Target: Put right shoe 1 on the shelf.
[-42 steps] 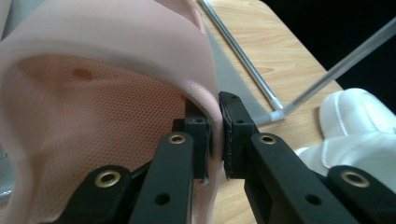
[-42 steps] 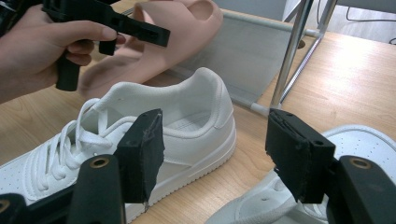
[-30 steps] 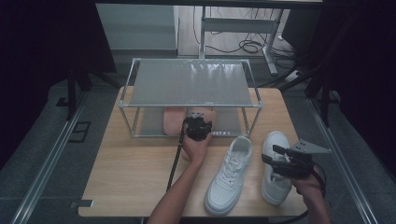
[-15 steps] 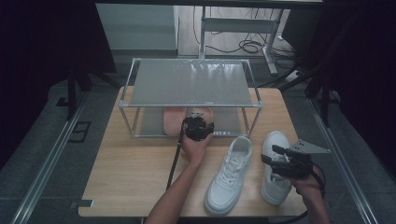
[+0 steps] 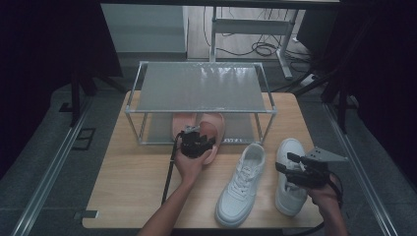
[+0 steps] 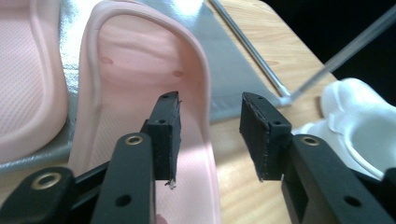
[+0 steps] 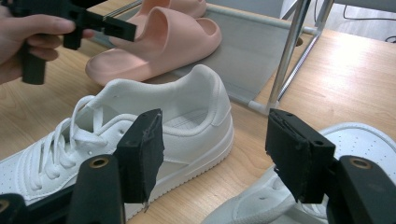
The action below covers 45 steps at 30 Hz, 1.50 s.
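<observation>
Two pink slippers lie on the rack's lower shelf (image 6: pixel 238 79), the left slipper (image 5: pixel 181 125) (image 6: pixel 23 70) beside the right slipper (image 5: pixel 215 129) (image 6: pixel 140 70) (image 7: pixel 173 32). The right one's heel juts over the shelf's front edge. My left gripper (image 5: pixel 198 137) (image 6: pixel 210 100) hovers at that heel. Its jaws have just been opening and stand open, with the heel's rim below the gap and no pad pressing on it. My right gripper (image 5: pixel 285 163) (image 7: pixel 215 126) is open above two white sneakers, the left sneaker (image 5: pixel 241 184) (image 7: pixel 187 116) and the right sneaker (image 5: pixel 287 191) (image 7: pixel 359 144).
A metal shoe rack (image 5: pixel 201 86) with a flat top shelf stands at the back of the wooden table (image 5: pixel 133 187). Its thin legs (image 7: pixel 287 51) rise just beyond the sneakers. Bare tabletop spreads at the front left. Dark floor and cables surround the table.
My left gripper has drawn back a little from the rack, toward the person and slightly left. The right gripper and both sneakers have stayed where they were.
</observation>
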Tool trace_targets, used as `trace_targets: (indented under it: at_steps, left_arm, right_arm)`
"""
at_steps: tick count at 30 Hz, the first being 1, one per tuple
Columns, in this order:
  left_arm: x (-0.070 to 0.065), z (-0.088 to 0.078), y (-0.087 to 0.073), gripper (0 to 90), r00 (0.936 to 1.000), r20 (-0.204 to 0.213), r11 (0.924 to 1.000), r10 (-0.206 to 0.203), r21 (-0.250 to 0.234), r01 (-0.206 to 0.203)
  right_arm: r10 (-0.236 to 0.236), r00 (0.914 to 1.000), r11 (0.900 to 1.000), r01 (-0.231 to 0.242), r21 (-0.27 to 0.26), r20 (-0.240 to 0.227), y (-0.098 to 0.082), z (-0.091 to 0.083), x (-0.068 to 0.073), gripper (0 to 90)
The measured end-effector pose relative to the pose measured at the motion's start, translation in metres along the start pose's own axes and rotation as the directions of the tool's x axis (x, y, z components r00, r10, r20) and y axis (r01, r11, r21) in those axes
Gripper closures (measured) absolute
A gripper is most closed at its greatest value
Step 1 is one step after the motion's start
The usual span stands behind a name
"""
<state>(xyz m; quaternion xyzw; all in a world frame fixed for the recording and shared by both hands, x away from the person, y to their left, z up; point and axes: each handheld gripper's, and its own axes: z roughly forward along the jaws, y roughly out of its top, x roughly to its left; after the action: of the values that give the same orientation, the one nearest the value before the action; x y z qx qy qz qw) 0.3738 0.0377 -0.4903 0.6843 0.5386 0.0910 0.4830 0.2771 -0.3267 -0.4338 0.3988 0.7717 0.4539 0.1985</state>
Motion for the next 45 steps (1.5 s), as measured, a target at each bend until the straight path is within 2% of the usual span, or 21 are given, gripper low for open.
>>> trace_targets:
  at_steps: [1, 2, 3, 5, 9, 13, 16, 26, 27, 29, 30, 31, 32, 33, 34, 36, 41, 45]
  left_arm:
    - [0.0, -0.004, -0.001, 59.1, 0.9999, 0.009, 1.0, 0.007, 0.0, -0.007]
    - [-0.001, -0.011, -0.005, 62.2, 0.9993, 0.017, 0.9994, 0.034, -0.007, -0.034]
    - [-0.001, -0.011, -0.005, 63.9, 0.9993, 0.017, 0.9994, 0.034, -0.007, -0.034]
    - [-0.001, -0.019, -0.008, 66.3, 0.9978, 0.03, 0.9982, 0.059, -0.008, -0.059]
    - [0.0, -0.03, -0.014, 78.6, 0.9941, 0.028, 0.9945, 0.105, 0.005, -0.105]
    - [0.003, -0.037, -0.019, 82.9, 0.9897, 0.016, 0.9897, 0.142, 0.014, -0.142]
    - [0.004, -0.042, -0.023, 87.0, 0.9862, 0.021, 0.9863, 0.164, 0.015, -0.164]
    - [0.005, -0.068, -0.038, 90.0, 0.9651, 0.035, 0.9644, 0.26, 0.042, -0.261]
    - [0.005, -0.068, -0.038, 89.9, 0.9651, 0.035, 0.9644, 0.26, 0.042, -0.261]
    - [0.006, -0.071, -0.042, 89.9, 0.9585, 0.048, 0.9571, 0.281, 0.059, -0.284]
    - [0.006, -0.073, -0.047, 89.9, 0.9497, 0.052, 0.947, 0.309, 0.077, -0.312]
    - [0.006, -0.073, -0.047, 89.9, 0.9497, 0.052, 0.947, 0.309, 0.077, -0.312]
    - [0.006, -0.074, -0.049, 89.9, 0.9469, 0.056, 0.9436, 0.316, 0.084, -0.32]
    - [0.005, -0.074, -0.052, 90.0, 0.9405, 0.052, 0.9355, 0.336, 0.098, -0.339]
    - [0.005, -0.074, -0.052, 90.0, 0.9405, 0.052, 0.9355, 0.336, 0.098, -0.339]
    - [0.003, -0.072, -0.055, 90.0, 0.9321, 0.053, 0.9254, 0.358, 0.112, -0.362]
    - [0.002, -0.068, -0.057, 90.0, 0.9295, 0.063, 0.9207, 0.363, 0.128, -0.369]
    - [0.002, -0.064, -0.058, 90.0, 0.924, 0.066, 0.9127, 0.377, 0.144, -0.382]
  right_arm:
    - [0.0, 1.0, 1.0, 0.0, 0.0, 0.0, 0.0, 0.0, 0.0, 37.8]
    - [-0.002, 1.0, 1.0, 0.002, 0.003, -0.001, 0.0, -0.001, 0.0, 37.8]
    - [-0.002, 1.0, 1.0, 0.002, 0.003, -0.001, 0.0, -0.001, 0.0, 37.8]
    - [-0.002, 1.0, 1.0, 0.002, 0.002, 0.0, 0.0, -0.001, 0.0, 37.8]
    - [-0.003, 1.0, 1.0, 0.003, 0.006, 0.0, 0.0, 0.0, 0.0, 37.7]
    - [-0.005, 1.0, 1.0, 0.005, 0.007, 0.0, 0.0, 0.001, 0.001, 37.7]
    - [-0.002, 1.0, 1.0, 0.002, 0.006, 0.003, 0.0, 0.001, 0.0, 37.7]
    - [-0.004, 1.0, 1.0, 0.004, 0.005, 0.005, 0.0, -0.001, 0.0, 37.8]
    - [-0.004, 1.0, 1.0, 0.004, 0.005, 0.005, 0.0, -0.001, 0.0, 37.8]
    - [-0.004, 1.0, 1.0, 0.003, 0.006, 0.005, 0.0, -0.001, 0.0, 37.8]
    - [-0.004, 1.0, 1.0, 0.004, 0.009, 0.005, 0.0, -0.001, 0.0, 37.7]
    - [-0.004, 1.0, 1.0, 0.004, 0.009, 0.005, 0.0, -0.001, 0.0, 37.7]
    - [-0.004, 1.0, 1.0, 0.004, 0.009, 0.004, 0.0, 0.0, 0.001, 37.7]
    - [-0.004, 1.0, 1.0, 0.004, 0.008, 0.005, 0.0, 0.0, 0.001, 37.8]
    - [-0.004, 1.0, 1.0, 0.004, 0.008, 0.005, 0.0, 0.0, 0.001, 37.8]
    - [-0.007, 1.0, 1.0, 0.007, 0.009, 0.005, 0.0, 0.001, 0.001, 37.7]
    - [-0.005, 1.0, 1.0, 0.005, 0.008, 0.005, 0.0, 0.0, 0.001, 37.7]
    - [-0.001, 1.0, 1.0, 0.001, 0.008, 0.006, 0.0, 0.0, 0.0, 37.8]
